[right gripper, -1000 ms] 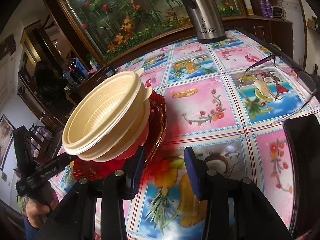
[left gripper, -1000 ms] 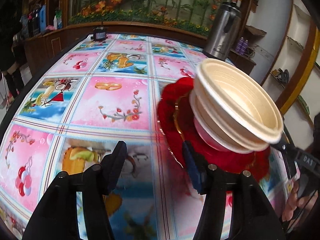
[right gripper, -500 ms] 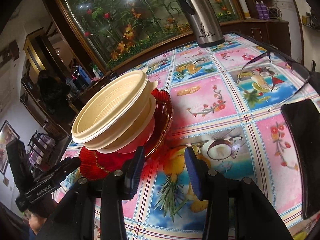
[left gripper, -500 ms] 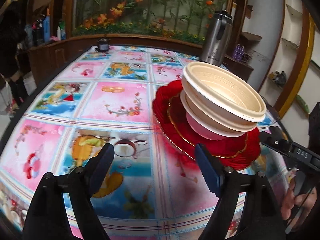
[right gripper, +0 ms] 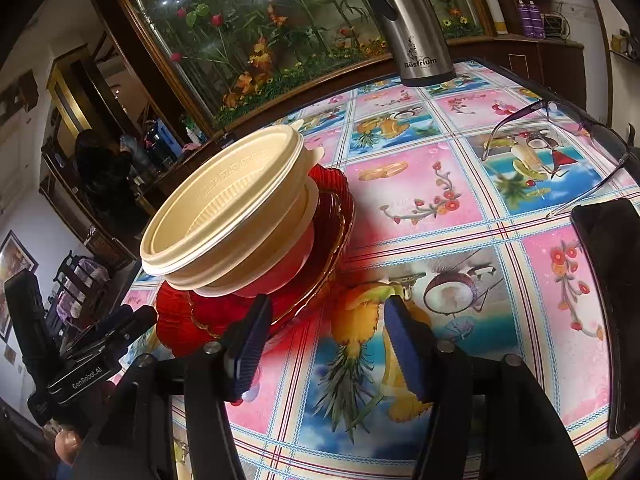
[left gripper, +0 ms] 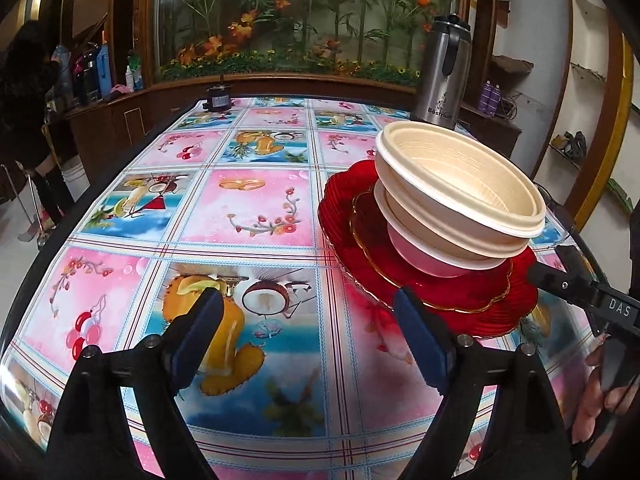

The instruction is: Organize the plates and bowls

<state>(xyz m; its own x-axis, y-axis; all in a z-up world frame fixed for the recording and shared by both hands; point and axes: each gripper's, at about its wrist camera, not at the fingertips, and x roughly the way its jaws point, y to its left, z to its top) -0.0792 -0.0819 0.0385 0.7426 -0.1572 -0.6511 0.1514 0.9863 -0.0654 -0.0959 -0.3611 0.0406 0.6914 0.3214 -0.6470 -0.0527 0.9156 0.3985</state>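
Both my grippers are spread wide and hold nothing: the left gripper (left gripper: 304, 334) and the right gripper (right gripper: 326, 346) flank the stack, where cream bowls (left gripper: 460, 184) nest over a pink bowl (left gripper: 416, 250) on two red plates (left gripper: 440, 292) on the patterned table (left gripper: 256, 212). I judge the stacking done, so next comes backing away without nudging it. I can read "Bästrium" on the steel flask (right gripper: 408, 28).

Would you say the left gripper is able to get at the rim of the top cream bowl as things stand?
Probably yes. The left gripper is open and empty, and the top cream bowl sits exposed on the stack over the red plates, ahead to its right, with nothing between them.
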